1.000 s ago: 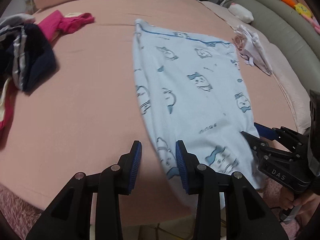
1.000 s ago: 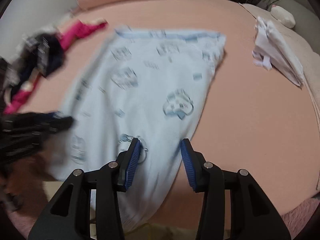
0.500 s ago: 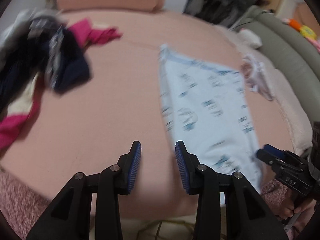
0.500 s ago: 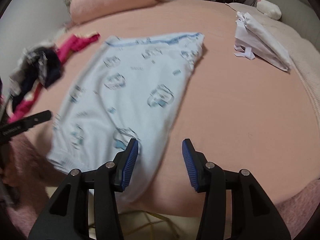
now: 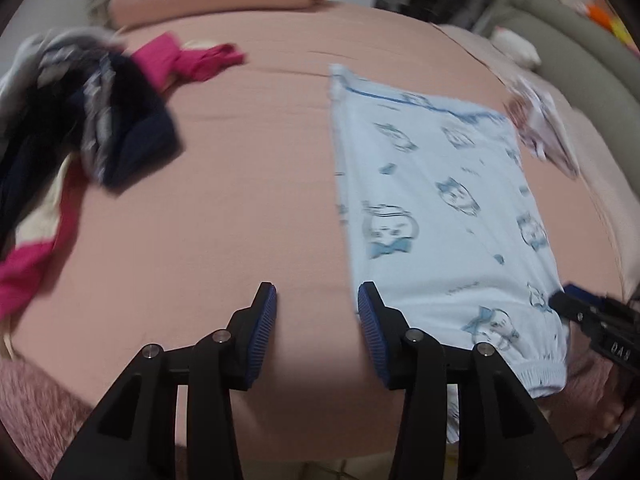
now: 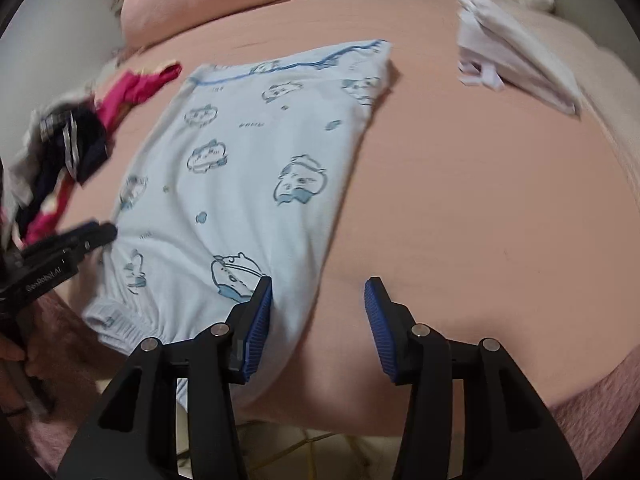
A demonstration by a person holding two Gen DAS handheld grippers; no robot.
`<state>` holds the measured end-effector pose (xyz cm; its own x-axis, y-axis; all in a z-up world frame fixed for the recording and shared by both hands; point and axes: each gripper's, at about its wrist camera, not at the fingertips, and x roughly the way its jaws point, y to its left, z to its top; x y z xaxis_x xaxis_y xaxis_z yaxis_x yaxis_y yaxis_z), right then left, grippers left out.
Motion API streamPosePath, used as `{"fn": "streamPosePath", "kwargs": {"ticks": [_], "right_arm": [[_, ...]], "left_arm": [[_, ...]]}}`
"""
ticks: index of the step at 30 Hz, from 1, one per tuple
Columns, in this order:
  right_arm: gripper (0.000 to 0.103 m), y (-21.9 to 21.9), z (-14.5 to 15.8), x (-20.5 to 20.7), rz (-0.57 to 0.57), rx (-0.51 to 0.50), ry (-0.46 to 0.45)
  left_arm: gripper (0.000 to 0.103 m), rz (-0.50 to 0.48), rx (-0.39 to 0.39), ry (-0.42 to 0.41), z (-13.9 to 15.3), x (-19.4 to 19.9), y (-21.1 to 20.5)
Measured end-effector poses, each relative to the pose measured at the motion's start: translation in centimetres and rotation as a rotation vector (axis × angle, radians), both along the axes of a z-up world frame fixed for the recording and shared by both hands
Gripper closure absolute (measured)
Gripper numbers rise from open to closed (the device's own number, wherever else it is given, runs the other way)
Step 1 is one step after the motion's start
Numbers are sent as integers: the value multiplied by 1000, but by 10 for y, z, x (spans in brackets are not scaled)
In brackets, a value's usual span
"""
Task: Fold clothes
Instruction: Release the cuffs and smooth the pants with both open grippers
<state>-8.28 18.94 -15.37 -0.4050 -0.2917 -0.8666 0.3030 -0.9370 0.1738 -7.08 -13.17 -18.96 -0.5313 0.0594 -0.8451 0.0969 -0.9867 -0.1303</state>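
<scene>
while flat on the bed, pants run lengthwise away — cuff end nearest. left claw just widened, empty, beside the left edge; right claw apart, empty, over the right edge.

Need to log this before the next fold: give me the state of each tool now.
Left tool: open, holding nothing; jaws have just been opening beside the light blue garment.
Right tool: open, holding nothing; garment edge lies under its left pad.

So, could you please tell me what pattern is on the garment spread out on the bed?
Pale blue garment with blue cartoon animal faces, clearest in the right wrist view.
</scene>
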Motion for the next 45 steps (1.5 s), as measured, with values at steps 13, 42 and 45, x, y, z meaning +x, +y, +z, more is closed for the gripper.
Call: {"fn": "streamPosePath", "kwargs": {"ticks": [13,42,45], "right_arm": [[51,-32,-4,28,134,33,-18],[47,-33,37,4,121,27,67],[47,-37,24,-21,108,39,29]], "left_arm": [[42,-163,-47,-90,-4,34,47],[44,-84,175,15,8,-58,-1],[47,-76,86,-39,-10,-68,-5]]}}
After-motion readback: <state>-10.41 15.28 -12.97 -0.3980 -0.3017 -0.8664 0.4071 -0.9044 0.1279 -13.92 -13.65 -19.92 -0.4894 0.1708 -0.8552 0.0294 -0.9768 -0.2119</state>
